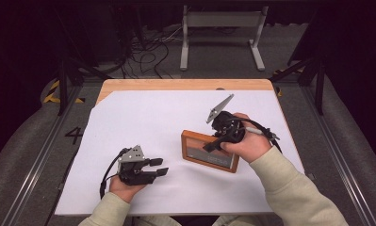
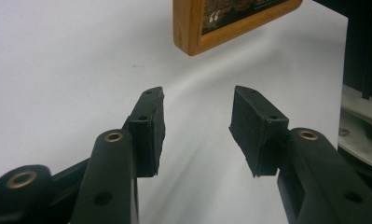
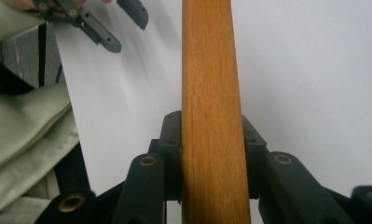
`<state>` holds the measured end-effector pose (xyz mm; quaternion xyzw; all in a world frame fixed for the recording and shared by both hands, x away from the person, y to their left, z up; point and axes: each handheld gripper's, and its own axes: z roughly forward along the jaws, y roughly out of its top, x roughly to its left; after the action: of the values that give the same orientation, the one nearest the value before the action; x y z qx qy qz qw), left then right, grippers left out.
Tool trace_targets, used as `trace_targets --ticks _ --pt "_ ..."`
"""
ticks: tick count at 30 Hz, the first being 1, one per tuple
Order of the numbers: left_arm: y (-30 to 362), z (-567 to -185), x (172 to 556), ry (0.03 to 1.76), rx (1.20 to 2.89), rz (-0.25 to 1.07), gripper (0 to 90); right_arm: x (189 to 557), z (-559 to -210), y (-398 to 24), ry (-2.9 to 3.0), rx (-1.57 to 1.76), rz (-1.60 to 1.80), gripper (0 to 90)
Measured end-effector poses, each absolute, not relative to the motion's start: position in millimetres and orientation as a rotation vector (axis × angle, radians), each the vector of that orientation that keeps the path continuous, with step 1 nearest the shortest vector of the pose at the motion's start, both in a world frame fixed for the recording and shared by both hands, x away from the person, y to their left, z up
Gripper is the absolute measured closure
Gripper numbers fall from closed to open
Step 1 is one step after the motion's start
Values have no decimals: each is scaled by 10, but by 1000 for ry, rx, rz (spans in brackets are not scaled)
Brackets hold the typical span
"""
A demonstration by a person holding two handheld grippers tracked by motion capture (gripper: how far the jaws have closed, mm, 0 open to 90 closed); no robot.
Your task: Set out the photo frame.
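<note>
A wooden picture frame with a dark print sits right of the table's middle, tilted with one side raised. My right gripper is shut on its near edge: in the right gripper view both pads press the wooden rail from either side. My left gripper hovers at the front left of the white sheet, open, with nothing between its fingers. In the left gripper view the left gripper points toward a corner of the frame, which lies some way ahead.
A large white sheet covers most of the wooden table. A metal stand and loose cables are on the floor beyond the far edge. Dark floor rails run along both sides.
</note>
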<state>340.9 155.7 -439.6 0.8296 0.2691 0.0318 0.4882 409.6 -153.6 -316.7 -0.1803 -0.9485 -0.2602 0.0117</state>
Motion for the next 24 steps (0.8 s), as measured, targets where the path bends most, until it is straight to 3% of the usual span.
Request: trace_targets --ticks 11,24 --pt "1628 -4406 3404 686 2000 87 544 4372 -3291 -1367 -2962 -178 -805 704" --pt "1624 -4414 3428 687 1998 76 541 4559 -3590 -1449 -2902 -168 -806 703"
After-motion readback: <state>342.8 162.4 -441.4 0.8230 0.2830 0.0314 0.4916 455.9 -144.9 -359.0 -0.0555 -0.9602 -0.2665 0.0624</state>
